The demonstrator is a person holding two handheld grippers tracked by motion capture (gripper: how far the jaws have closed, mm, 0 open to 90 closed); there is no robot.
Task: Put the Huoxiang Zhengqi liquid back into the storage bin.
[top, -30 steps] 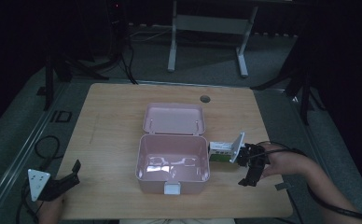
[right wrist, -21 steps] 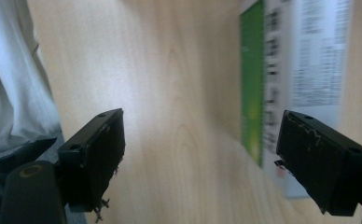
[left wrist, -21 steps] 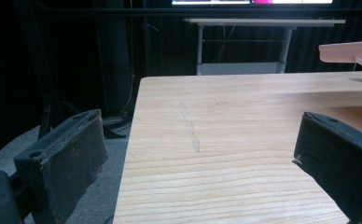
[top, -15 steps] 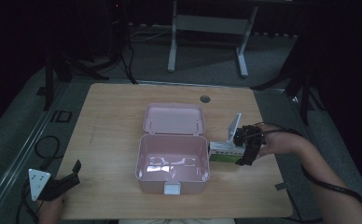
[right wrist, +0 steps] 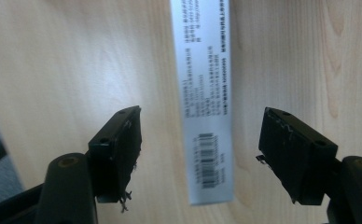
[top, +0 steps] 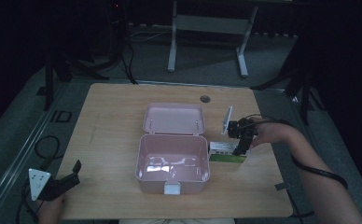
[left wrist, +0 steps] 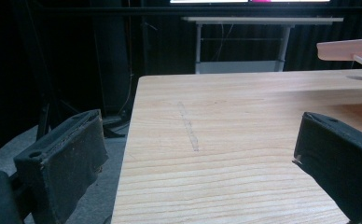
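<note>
A dark room with a metal stand [top: 207, 35] is seen beyond the wooden counter [top: 114, 116]. At its middle an open pink box [top: 173, 161] is set. Just right of that box a small carton [top: 226, 152] lies flat, its long axis running between the spread jaws of the right gripper [right wrist: 200, 149], poised directly above. The left gripper [left wrist: 198, 158], also released, is held well left of the box.

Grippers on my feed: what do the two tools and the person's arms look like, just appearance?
Both tools are black. The left tool carries a grey three-cornered plate with small dots; its jaws wear thick, soft-looking black pads. The right tool has blocky black pads, one frayed at its edge, a pale plate on top and a black cable trailing along the bare forearm. No sleeves visible.
</note>
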